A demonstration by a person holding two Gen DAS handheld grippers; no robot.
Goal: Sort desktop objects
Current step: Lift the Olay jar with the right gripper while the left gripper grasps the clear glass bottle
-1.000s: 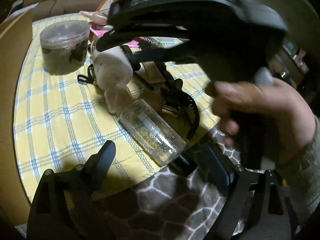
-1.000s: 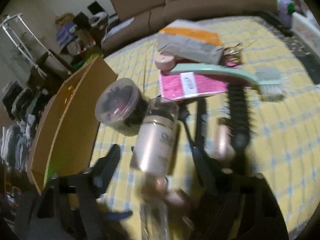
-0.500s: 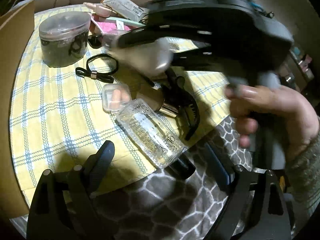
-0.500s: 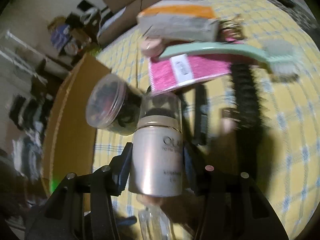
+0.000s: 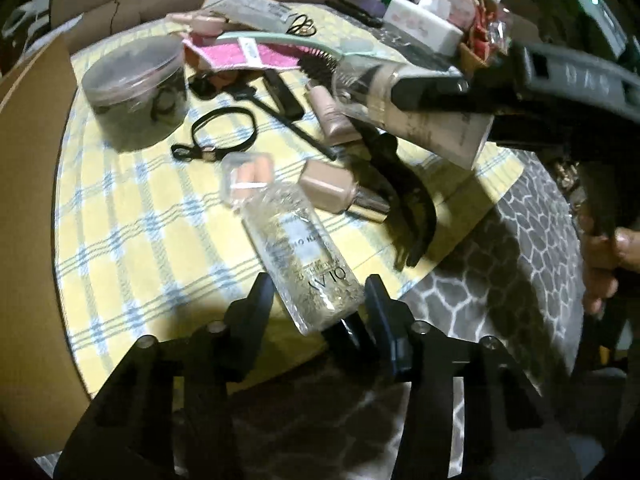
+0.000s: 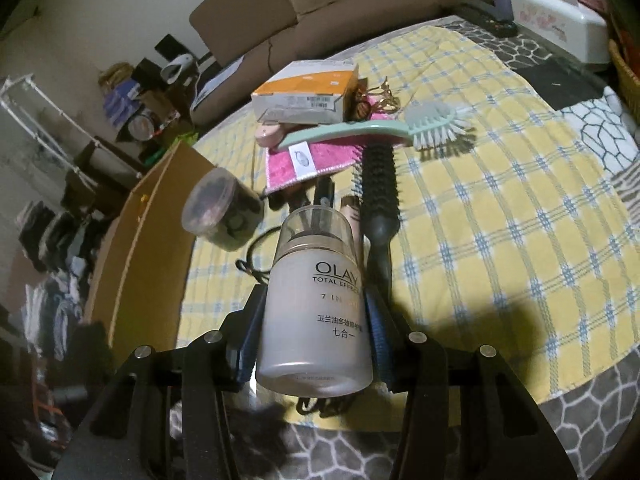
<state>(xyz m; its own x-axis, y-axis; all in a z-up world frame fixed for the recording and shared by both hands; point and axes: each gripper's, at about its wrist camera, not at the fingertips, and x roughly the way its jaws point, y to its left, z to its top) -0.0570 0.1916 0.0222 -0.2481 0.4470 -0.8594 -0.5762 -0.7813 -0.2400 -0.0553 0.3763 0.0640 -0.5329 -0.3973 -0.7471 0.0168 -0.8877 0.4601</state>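
Fig. Two-gripper sorting of toiletries on a yellow checked cloth [image 6: 500, 216].

R gripper [image 6: 316, 344] is clamping a frosted Olay pump bottle [image 6: 316, 312] across its lower body, both pads pressing the sides, clear cap pointing away from the camera. The bottle is hanging clear of the cloth; in the L wrist view it is showing at upper right [image 5: 416, 120], tilted, above the other items. Gripping low on the body is probably leaving the cap end free for setting it down elsewhere.

L gripper [image 5: 318, 300] is straddling the near end of a clear glass Olay bottle [image 5: 296, 256] lying on its side at the cloth's edge. Fingers are standing either side w/ the bottle btwn them; whether the pads are touching yet can't be told, so not a confirmed grip. The bottle's black cap end is overhanging toward the camera, which likely explains the end-on approach.

Unsorted items lying beside it: foundation bottle [image 5: 340, 188], small clear sponge case [image 5: 246, 176], black hair tie [image 5: 220, 136], lidded round jar [image 5: 136, 92], black round hairbrush [image 6: 380, 196], mint scrub brush [image 6: 384, 130], pink cloth [image 6: 304, 164]. A cardboard box [image 6: 148, 264] is standing open just beside the table's L edge, presumably the drop-off bin.
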